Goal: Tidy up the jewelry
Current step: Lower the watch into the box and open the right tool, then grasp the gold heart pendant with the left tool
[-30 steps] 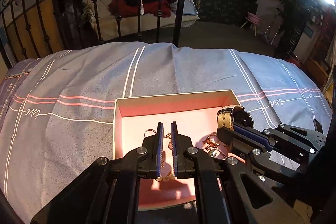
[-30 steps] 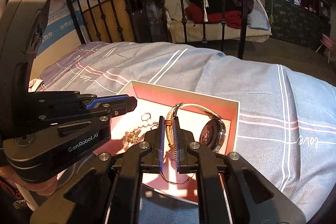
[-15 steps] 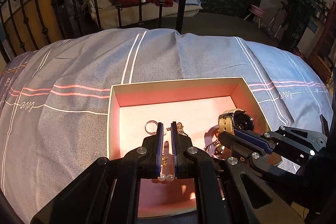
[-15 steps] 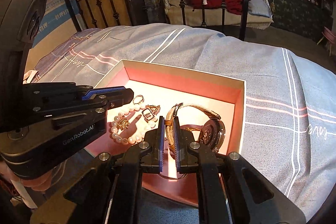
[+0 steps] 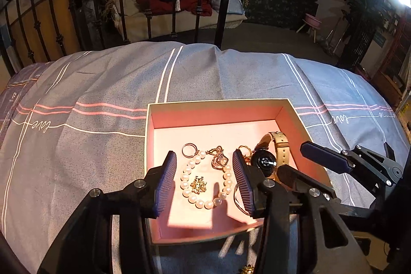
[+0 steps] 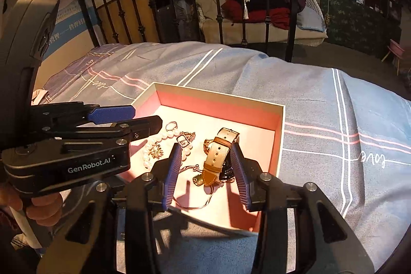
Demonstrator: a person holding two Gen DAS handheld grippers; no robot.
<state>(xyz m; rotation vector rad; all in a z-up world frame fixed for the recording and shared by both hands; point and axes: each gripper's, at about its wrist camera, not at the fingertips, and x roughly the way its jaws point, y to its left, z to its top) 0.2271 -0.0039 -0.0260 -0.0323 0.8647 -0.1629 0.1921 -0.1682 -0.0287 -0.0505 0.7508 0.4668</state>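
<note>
The pink box (image 5: 290,109) holds a pearl bracelet (image 5: 205,176) and a watch (image 6: 221,150). Both tools, left (image 5: 204,180) and right (image 6: 205,171), hang over it, jaws opening, grasping nothing.

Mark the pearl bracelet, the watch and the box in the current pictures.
pearl bracelet (image 5: 205,204): left wrist view, on a pearl at the near curve.
watch (image 6: 217,154): right wrist view, on the beige strap.
box (image 6: 218,93): right wrist view, on the far rim.
</note>
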